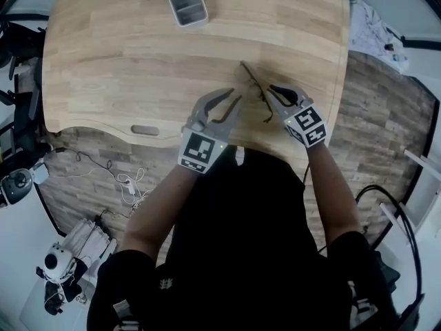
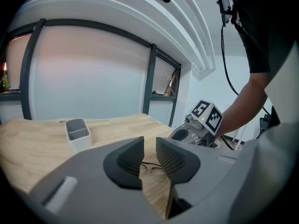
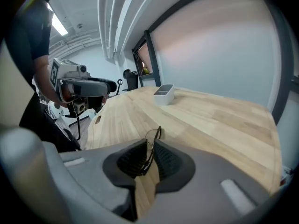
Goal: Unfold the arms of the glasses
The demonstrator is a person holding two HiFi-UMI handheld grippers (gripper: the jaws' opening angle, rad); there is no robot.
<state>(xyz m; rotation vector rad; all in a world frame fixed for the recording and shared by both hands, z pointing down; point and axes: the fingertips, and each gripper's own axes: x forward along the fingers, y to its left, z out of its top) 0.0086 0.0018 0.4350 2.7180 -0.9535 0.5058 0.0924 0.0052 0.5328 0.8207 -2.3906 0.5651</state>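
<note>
The thin-wire glasses (image 1: 256, 88) are on the wooden table (image 1: 124, 61), near its front right. In the right gripper view the glasses (image 3: 152, 135) run back into the gap of my right gripper (image 3: 148, 150). Its jaws stand a little wider than the wire, open around it. In the head view the right gripper (image 1: 269, 96) is at the glasses' near end. My left gripper (image 1: 233, 101) hovers just left of them, open and empty. Through its gap (image 2: 149, 146) the lenses (image 2: 156, 171) show on the wood, with the right gripper (image 2: 196, 129) behind them.
A small white tray (image 1: 187, 7) stands at the table's far middle. The table's front edge has a slot (image 1: 145, 129) and curves close to my body. Cables and gear lie on the floor at the left (image 1: 127, 181).
</note>
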